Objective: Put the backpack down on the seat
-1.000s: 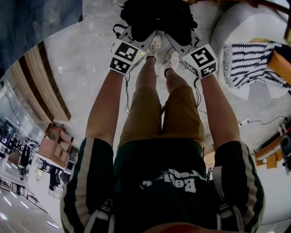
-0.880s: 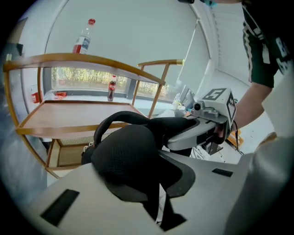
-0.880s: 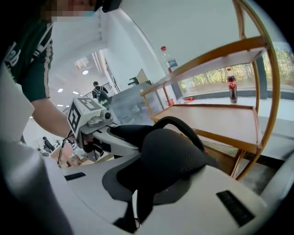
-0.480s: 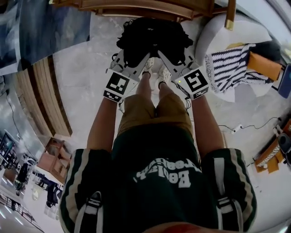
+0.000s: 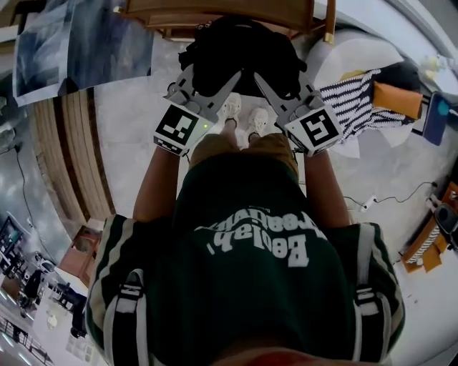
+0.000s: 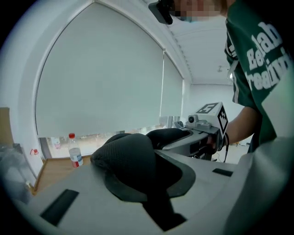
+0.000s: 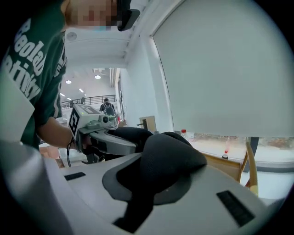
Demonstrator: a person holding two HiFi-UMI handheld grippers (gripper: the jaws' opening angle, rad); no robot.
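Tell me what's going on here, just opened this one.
A person is carrying a black backpack with both grippers. The left gripper and the right gripper each have their fingers clamped on a padded shoulder strap. The bag hangs in front of the person's feet, right up against a wooden chair. Whether it already rests on the seat cannot be told from these views.

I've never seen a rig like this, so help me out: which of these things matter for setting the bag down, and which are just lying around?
Part of the job: black fabric backpack, held by left gripper and right gripper; brown wooden chair ahead.

Just lying about: black-and-white striped cloth; red-capped clear plastic bottle.
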